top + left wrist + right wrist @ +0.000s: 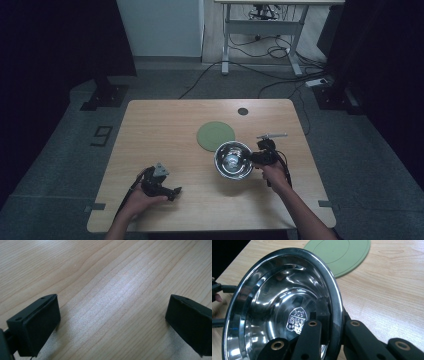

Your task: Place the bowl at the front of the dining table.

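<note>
The steel bowl sits at the right middle of the wooden table, just in front of the green round mat, its near-left edge overlapping the mat's lower right as seen from the high view. The right gripper meets the bowl from the right side, and its jaws are clamped on the bowl's rim. The right gripper view makes that grip plain: one jaw lies inside the bowl against the shiny wall, the other outside, with the rim pinched between them, and the bowl stands tilted on edge with a stamped mark at its bottom; the mat lies beyond it. The left gripper rests near the table's front left, well apart from the bowl. In the left gripper view its jaws stand wide apart over bare wood, nothing between them. A small grey stick lies just behind the right gripper.
</note>
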`<action>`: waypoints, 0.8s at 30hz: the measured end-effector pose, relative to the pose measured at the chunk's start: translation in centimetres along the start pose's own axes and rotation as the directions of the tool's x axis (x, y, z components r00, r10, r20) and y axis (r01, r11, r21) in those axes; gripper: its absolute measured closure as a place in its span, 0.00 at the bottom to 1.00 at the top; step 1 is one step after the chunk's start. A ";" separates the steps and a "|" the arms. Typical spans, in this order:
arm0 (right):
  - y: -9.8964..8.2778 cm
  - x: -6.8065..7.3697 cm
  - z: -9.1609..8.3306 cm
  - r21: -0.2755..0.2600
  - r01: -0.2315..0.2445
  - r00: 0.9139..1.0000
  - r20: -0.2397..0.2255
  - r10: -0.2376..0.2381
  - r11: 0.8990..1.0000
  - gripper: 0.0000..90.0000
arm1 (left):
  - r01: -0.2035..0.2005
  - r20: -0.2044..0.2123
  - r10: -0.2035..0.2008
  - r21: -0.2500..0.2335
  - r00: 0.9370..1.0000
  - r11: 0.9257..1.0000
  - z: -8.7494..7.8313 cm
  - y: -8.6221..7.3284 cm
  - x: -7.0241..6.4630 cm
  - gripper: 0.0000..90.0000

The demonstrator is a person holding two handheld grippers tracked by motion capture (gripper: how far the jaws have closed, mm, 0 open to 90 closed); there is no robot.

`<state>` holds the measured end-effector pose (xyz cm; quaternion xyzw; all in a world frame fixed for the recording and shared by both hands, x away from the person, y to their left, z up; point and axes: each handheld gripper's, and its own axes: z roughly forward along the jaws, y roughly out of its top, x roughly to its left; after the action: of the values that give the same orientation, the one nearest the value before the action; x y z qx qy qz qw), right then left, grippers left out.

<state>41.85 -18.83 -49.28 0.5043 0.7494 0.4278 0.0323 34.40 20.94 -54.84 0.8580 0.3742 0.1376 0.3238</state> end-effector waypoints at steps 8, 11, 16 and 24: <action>0.6 0.3 0.5 -0.002 -0.001 1.000 -0.002 0.001 1.000 0.97 | 0.000 0.000 0.000 0.000 1.000 1.000 0.0 0.0 0.0 0.00; 0.8 0.4 0.6 -0.010 -0.001 1.000 -0.004 0.001 1.000 0.97 | 0.000 0.000 0.000 0.000 1.000 1.000 0.0 0.0 0.0 0.00; 0.9 0.4 0.7 -0.025 -0.016 1.000 0.002 0.016 1.000 0.97 | 0.001 0.000 -0.001 0.000 1.000 1.000 0.0 0.0 0.0 0.00; 1.2 0.0 0.9 -0.028 -0.028 1.000 0.003 0.028 0.999 0.97 | 0.000 0.000 0.000 0.000 1.000 1.000 0.0 0.0 0.0 0.00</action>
<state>43.14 -18.12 -49.04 0.5150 0.7362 0.4377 0.0348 34.40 20.94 -54.84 0.8580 0.3744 0.1375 0.3238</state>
